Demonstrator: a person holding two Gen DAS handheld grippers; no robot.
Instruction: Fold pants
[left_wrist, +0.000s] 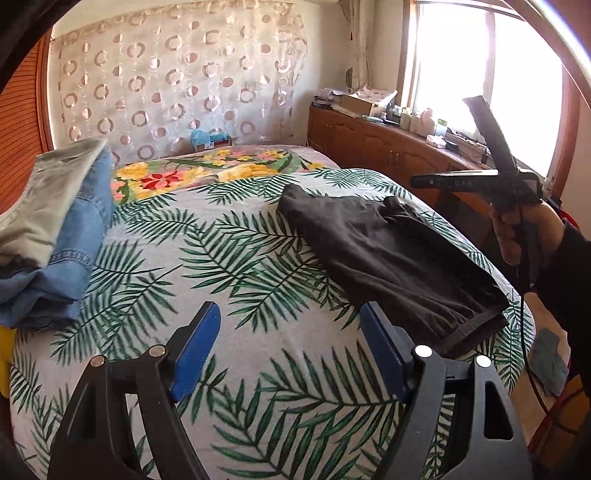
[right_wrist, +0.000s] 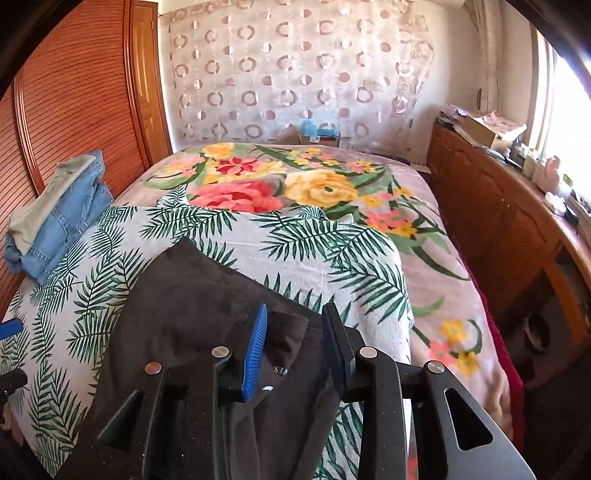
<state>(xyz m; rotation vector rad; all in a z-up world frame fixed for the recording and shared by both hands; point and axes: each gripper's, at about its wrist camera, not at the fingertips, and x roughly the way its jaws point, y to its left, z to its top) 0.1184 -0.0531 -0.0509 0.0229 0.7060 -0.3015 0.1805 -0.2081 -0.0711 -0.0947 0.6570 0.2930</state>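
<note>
Tongs on the left (left_wrist: 288, 350), blue-padded and black-framed, are standing wide apart with nothing between them, hovering over the palm-leaf printed bedspread (left_wrist: 229, 258). The dark brown soft-fabric pants (left_wrist: 391, 258) are lying on that bed as a folded, elongated bundle, off to the right of these tongs and a little ahead, their right pad sitting just beside the bundle's near long edge. The bundle's long axis is running diagonally in the left wrist view, from a far-left end down to the gathered waistband at near right, close to the bed's edge.

The right tongs (right_wrist: 295, 347) are hanging directly over the pants (right_wrist: 177, 295), pads narrowly parted and pressing on nothing; the cloth is lying below the gap rather than pinched in it. A person's hand (left_wrist: 517, 232) is carrying them at the far right of the left wrist view.

Judging from this, the right hand is the nearer one for any next pinch, while the left would need to be swinging rightward toward the waistband end. A stack of folded blue denim and pale green garments (left_wrist: 55, 229) is sitting well apart at the left.
</note>
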